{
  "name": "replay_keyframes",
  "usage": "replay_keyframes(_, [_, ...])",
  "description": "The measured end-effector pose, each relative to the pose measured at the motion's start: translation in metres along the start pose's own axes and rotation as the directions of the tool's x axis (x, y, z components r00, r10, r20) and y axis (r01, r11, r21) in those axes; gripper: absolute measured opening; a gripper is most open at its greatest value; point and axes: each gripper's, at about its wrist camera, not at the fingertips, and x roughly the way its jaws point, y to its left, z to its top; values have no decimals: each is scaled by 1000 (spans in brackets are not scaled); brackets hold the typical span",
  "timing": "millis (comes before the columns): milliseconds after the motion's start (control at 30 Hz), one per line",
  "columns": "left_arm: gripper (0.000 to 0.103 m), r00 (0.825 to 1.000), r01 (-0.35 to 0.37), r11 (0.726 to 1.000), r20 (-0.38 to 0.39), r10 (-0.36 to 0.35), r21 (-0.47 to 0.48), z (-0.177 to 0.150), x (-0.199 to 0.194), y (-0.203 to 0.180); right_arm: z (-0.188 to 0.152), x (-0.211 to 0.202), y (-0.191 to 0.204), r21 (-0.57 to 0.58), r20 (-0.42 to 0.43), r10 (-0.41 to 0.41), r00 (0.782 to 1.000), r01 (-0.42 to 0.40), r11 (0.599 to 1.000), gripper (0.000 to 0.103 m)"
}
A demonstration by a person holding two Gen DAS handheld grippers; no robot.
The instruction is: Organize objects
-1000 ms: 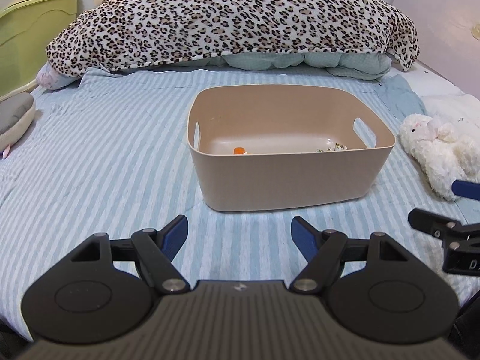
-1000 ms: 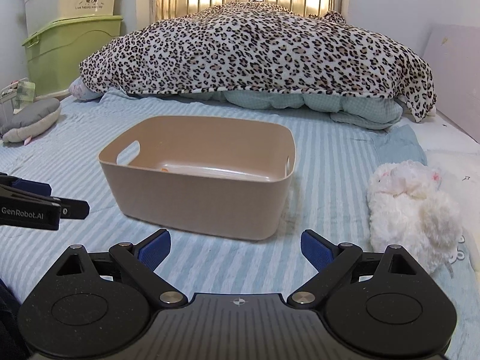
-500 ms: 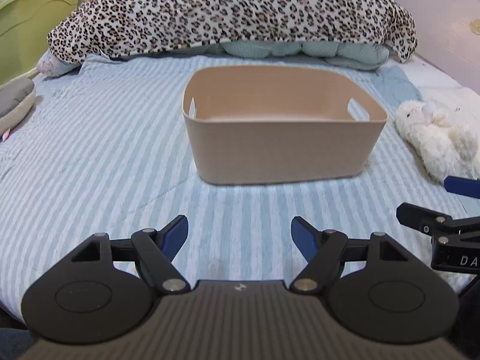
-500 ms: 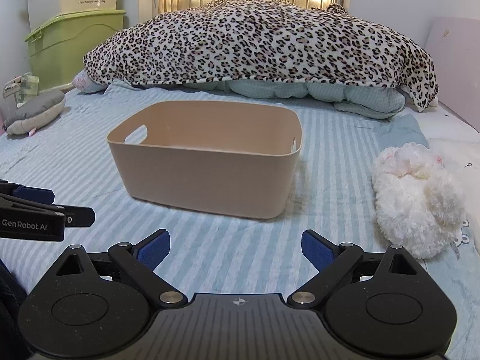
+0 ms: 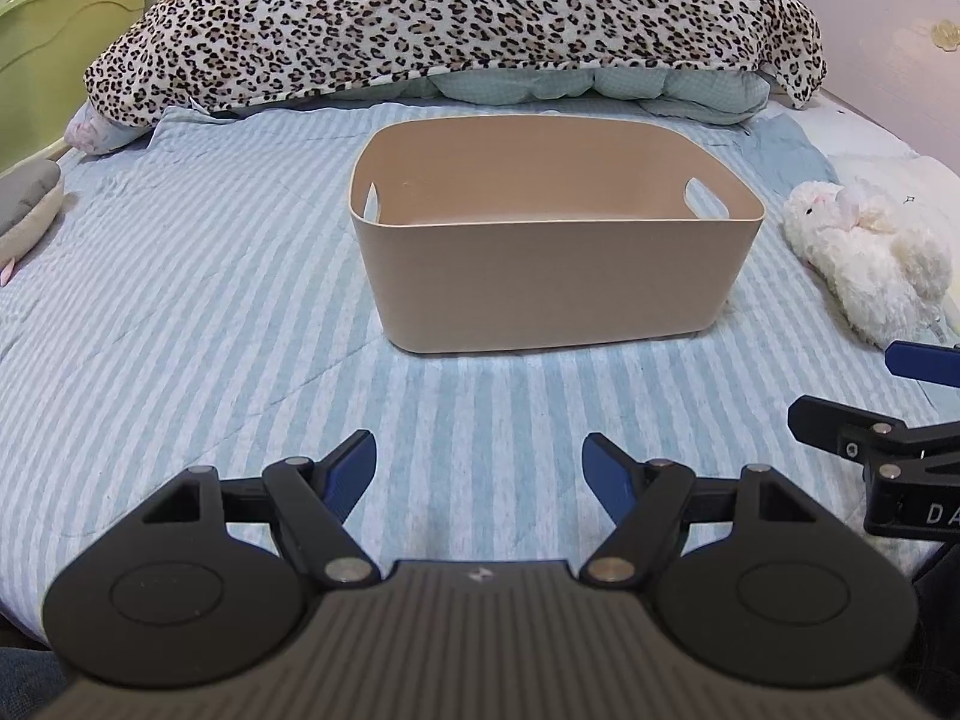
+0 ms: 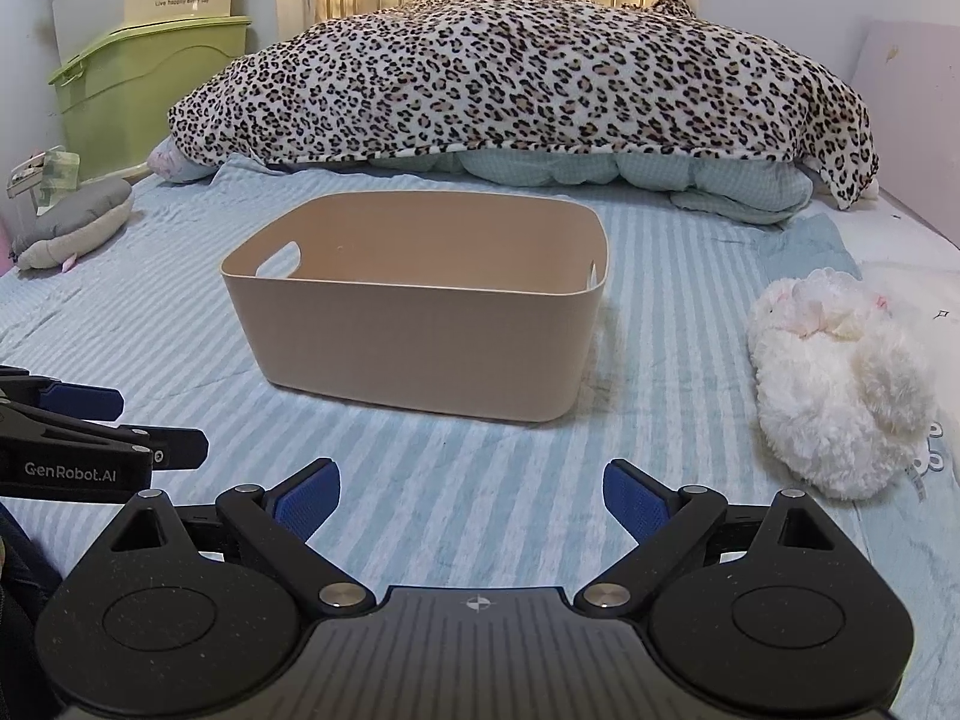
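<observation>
On the striped blue bedsheet [image 5: 198, 312], the beige storage bin [image 5: 552, 294] sat upright, roughly in the middle of the bed, with the white plush toy [image 6: 834, 384] lying on the sheet to its right, apart from it and outside it. A grey plush cushion [image 6: 78, 228] lay far off to the left by the green storage boxes [image 6: 150, 90], and a leopard-print blanket [image 6: 516, 78] was heaped behind the bin.

Over the last second both cameras had dropped lower and pulled back a little. A second earlier the left wrist view looked down into the bin and caught a small orange item and something pale on its floor; now the near wall hid the floor completely, so what the bin held could not be told from this moment alone. Neither the bin nor the plush toy had shifted on the sheet.

Both tools were idle. The left gripper [image 5: 480, 468] hovered low over the sheet in front of the bin with its jaws spread wide and nothing between them; the right gripper [image 6: 474, 498] hung likewise, jaws apart and bare, nearer the plush toy.

Judging by this, the plush toy remained loose on the bed, and the right gripper was the better placed to reach it.
</observation>
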Motion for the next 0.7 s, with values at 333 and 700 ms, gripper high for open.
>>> replay_keyframes(333, [76, 1000, -8, 1000, -3, 8, 3, -2, 0, 1, -3, 0, 1, 1, -10, 2, 1000, -2, 1000, 96])
replay_keyframes(700, [77, 999, -28, 1000, -15, 28, 0, -3, 7, 4, -8, 2, 3, 5, -20, -4, 1000, 4, 1000, 96])
